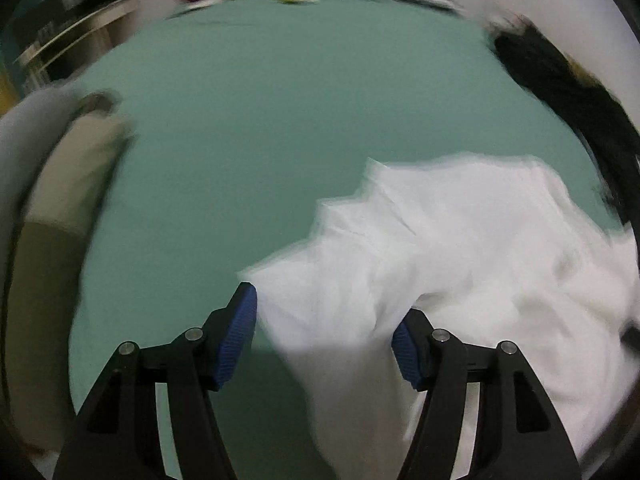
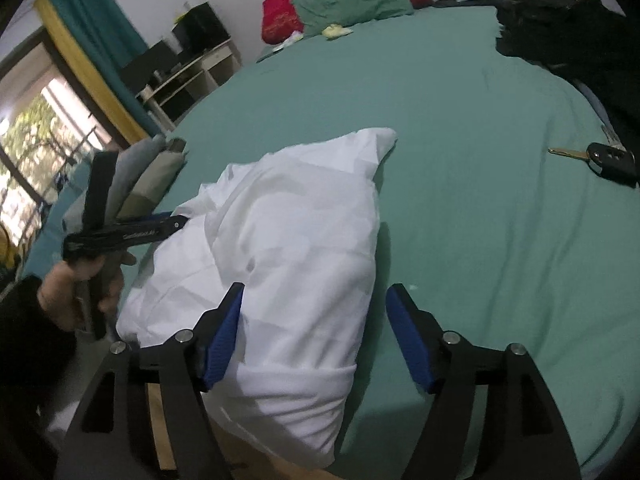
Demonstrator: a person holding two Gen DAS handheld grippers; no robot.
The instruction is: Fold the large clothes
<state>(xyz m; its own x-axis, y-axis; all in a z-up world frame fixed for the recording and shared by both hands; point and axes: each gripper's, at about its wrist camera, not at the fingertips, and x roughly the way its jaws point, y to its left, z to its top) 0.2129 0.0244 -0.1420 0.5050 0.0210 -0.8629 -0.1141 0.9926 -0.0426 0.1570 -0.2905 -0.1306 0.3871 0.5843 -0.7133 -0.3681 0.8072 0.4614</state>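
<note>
**Both grippers free of the white garment, fold still unfinished**

Starting at the left, a stack of folded grey and beige cloths (image 2: 138,176) lies just beyond the left gripper (image 1: 325,334), which a hand (image 2: 80,288) carries. Its blue-padded jaws stand wide; the crumpled white cotton garment (image 1: 460,264) spreads ahead and to its right on the green bedsheet (image 1: 280,120), cloth showing between the jaws without being pinched. The right gripper (image 2: 314,338) is also spread wide, the garment's near hem under its left finger and bare sheet under its right. A black car key (image 2: 608,160) sits well off to its right, a black garment (image 2: 568,36) farther beyond. The step in hand looks like regrasping. Next, each gripper probably needs a clean edge or corner to pinch, so the bunched garment can be drawn flat
</note>
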